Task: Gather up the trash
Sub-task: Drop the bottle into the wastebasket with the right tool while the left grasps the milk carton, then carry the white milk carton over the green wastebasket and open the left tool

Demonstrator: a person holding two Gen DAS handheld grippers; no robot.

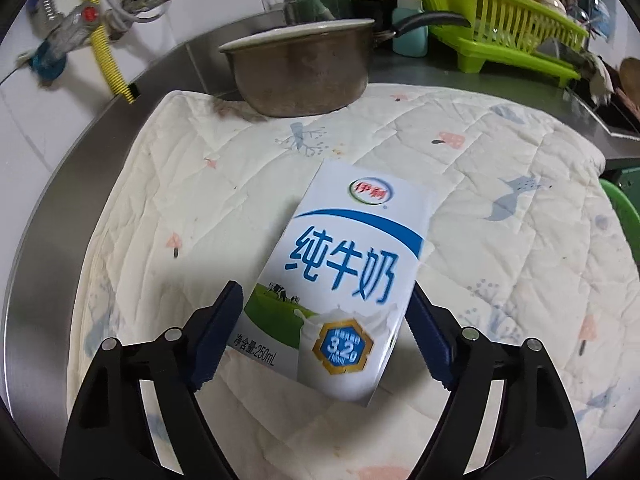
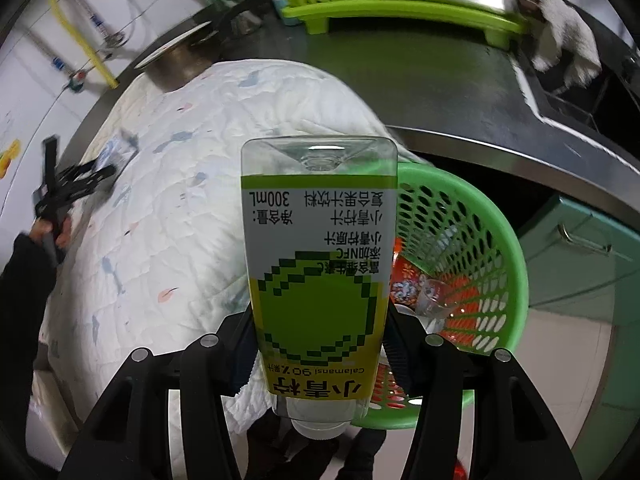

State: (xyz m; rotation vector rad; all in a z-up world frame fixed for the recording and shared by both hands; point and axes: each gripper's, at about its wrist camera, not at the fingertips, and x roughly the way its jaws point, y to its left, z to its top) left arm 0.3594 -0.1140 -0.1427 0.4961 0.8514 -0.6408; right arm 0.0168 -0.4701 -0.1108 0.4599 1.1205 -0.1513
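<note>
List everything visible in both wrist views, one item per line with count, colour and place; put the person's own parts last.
milk carton: one, white and blue, on the quilted cloth, between the left fingers
juice bottle: one, clear with green-yellow label, upside down in the right gripper
quilted cloth: one, white, patterned, covering the counter
waste basket: one, green, beside the counter, wrappers inside
pot: one, metal, at the cloth's far edge
dish rack: one, lime green, behind on the counter
left gripper: black, blue pads, around the carton
right gripper: black, clamping the bottle
sleeve: one, dark, lower left
</note>
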